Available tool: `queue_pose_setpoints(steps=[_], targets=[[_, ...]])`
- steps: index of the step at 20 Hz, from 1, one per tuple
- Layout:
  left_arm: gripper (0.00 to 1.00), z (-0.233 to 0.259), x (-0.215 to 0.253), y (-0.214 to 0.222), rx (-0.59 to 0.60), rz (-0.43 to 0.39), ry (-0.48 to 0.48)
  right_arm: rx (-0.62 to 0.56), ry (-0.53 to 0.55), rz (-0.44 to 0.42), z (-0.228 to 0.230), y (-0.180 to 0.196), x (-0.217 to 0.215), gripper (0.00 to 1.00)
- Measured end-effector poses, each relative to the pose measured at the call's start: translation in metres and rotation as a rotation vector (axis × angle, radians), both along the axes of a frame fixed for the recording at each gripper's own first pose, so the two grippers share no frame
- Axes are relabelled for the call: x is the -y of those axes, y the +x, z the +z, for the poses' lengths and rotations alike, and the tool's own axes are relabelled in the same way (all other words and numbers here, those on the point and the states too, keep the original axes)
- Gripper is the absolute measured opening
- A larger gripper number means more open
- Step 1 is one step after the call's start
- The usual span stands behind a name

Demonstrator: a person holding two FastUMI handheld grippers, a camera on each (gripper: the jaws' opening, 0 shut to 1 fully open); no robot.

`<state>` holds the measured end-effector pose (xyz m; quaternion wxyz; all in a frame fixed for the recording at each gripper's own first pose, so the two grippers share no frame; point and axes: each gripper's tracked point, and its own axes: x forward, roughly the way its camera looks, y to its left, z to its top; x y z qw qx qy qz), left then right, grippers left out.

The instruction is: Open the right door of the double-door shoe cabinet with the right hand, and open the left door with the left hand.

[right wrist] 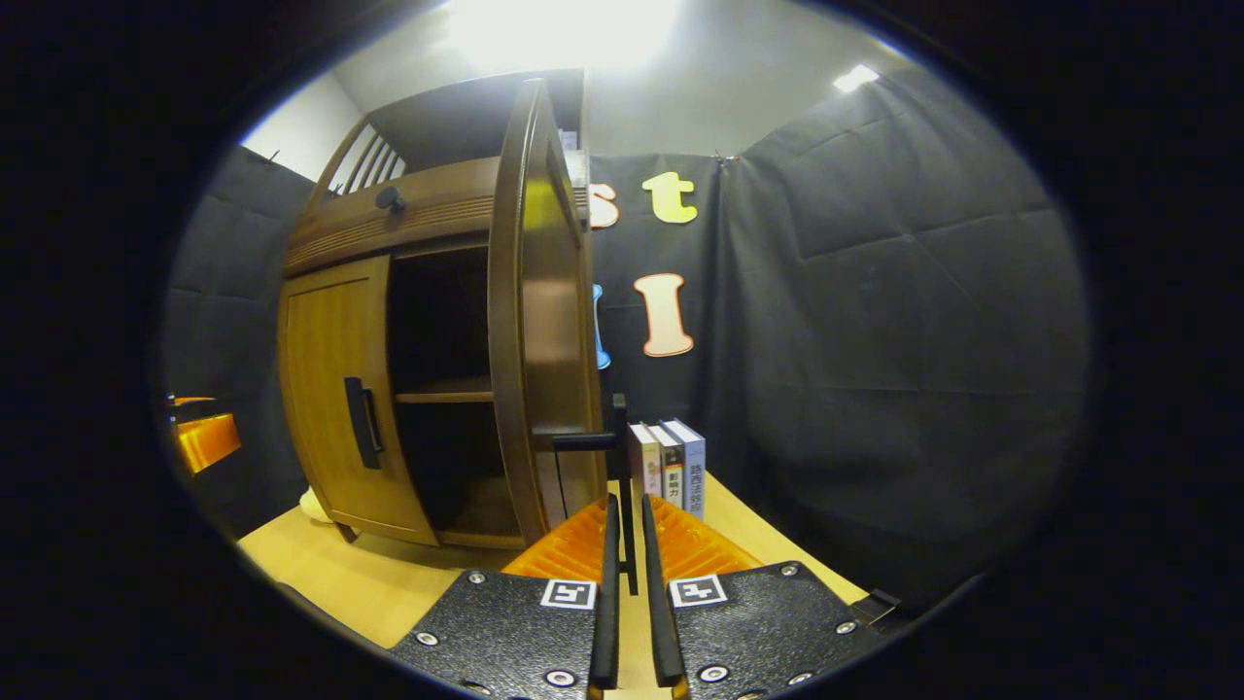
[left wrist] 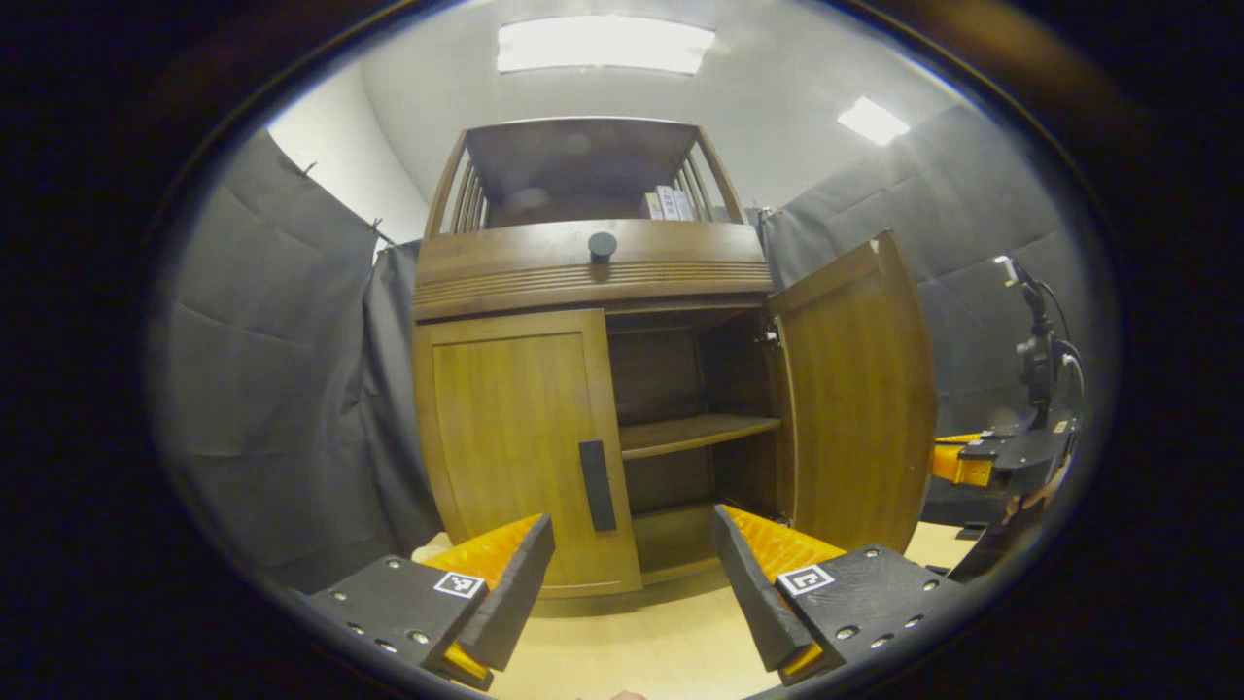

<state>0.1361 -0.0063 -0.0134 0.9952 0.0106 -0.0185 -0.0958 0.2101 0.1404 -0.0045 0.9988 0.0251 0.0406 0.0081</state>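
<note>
I see the shoe cabinet (left wrist: pixel 593 389) standing on the worktop (left wrist: pixel 661 642), its right door (left wrist: pixel 855 389) swung open and its left door (left wrist: pixel 520 447) closed. My right tool (right wrist: pixel 627 544) is clenched on the right door's handle (right wrist: pixel 619 457); my left tool (left wrist: pixel 632 574) is released, near the left door's handle (left wrist: pixel 597 484).

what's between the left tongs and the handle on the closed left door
Nothing. In the left gripper view the open left tongs face the left door's handle across bare tabletop.
</note>
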Motion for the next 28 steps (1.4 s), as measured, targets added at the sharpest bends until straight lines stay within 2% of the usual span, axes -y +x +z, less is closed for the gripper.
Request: queue_pose_setpoints(steps=[4, 5, 7, 8, 10, 12, 13, 17, 18, 20, 21, 22, 23, 24, 26, 28], targets=[[0.93, -0.002, 0.006, 0.002, 0.001, -0.027, -0.011, -0.014, 0.002, -0.040, -0.003, -0.001, 0.022, 0.14], [1.00, -0.002, 0.008, 0.003, 0.001, -0.033, -0.019, -0.007, -0.002, -0.065, -0.002, -0.003, 0.030, 0.05], [1.00, 0.001, 0.014, 0.006, 0.003, -0.042, -0.032, 0.014, -0.001, -0.109, 0.005, -0.009, 0.046, 0.08], [1.00, 0.000, 0.012, 0.009, 0.005, -0.038, -0.031, 0.023, 0.012, -0.103, 0.008, -0.013, 0.048, 0.08], [1.00, 0.000, 0.011, 0.011, 0.011, -0.030, -0.027, 0.027, 0.019, -0.111, 0.010, -0.018, 0.055, 0.21], [1.00, -0.001, 0.011, 0.015, 0.013, -0.026, -0.035, 0.041, 0.008, -0.118, 0.016, -0.022, 0.061, 0.24], [1.00, 0.000, 0.012, 0.017, 0.014, -0.023, -0.035, 0.052, 0.008, -0.113, 0.021, -0.025, 0.059, 0.29], [0.89, -0.001, 0.009, 0.034, 0.013, -0.026, -0.031, 0.112, 0.005, -0.112, 0.039, -0.036, 0.057, 0.89], [0.86, -0.002, 0.009, 0.037, 0.012, -0.026, -0.032, 0.121, 0.007, -0.112, 0.042, -0.039, 0.056, 0.94], [0.86, -0.004, 0.011, 0.042, 0.004, -0.025, -0.036, 0.138, 0.018, -0.100, 0.048, -0.043, 0.049, 0.94], [1.00, -0.004, 0.012, 0.044, 0.000, -0.021, -0.037, 0.143, 0.022, -0.098, 0.050, -0.045, 0.048, 0.92], [1.00, -0.007, 0.012, 0.047, -0.003, -0.021, -0.038, 0.146, 0.024, -0.094, 0.051, -0.046, 0.047, 0.94], [1.00, -0.008, 0.013, 0.049, -0.006, -0.023, -0.037, 0.152, 0.021, -0.091, 0.053, -0.046, 0.045, 0.92], [0.95, -0.010, 0.013, 0.051, -0.012, -0.023, -0.033, 0.155, 0.015, -0.087, 0.054, -0.046, 0.042, 0.94], [0.86, -0.014, 0.013, 0.058, -0.025, -0.023, -0.027, 0.154, 0.008, -0.075, 0.052, -0.044, 0.036, 0.92], [0.86, -0.018, 0.013, 0.065, -0.039, -0.022, -0.020, 0.145, 0.008, -0.056, 0.050, -0.040, 0.029, 0.92]])
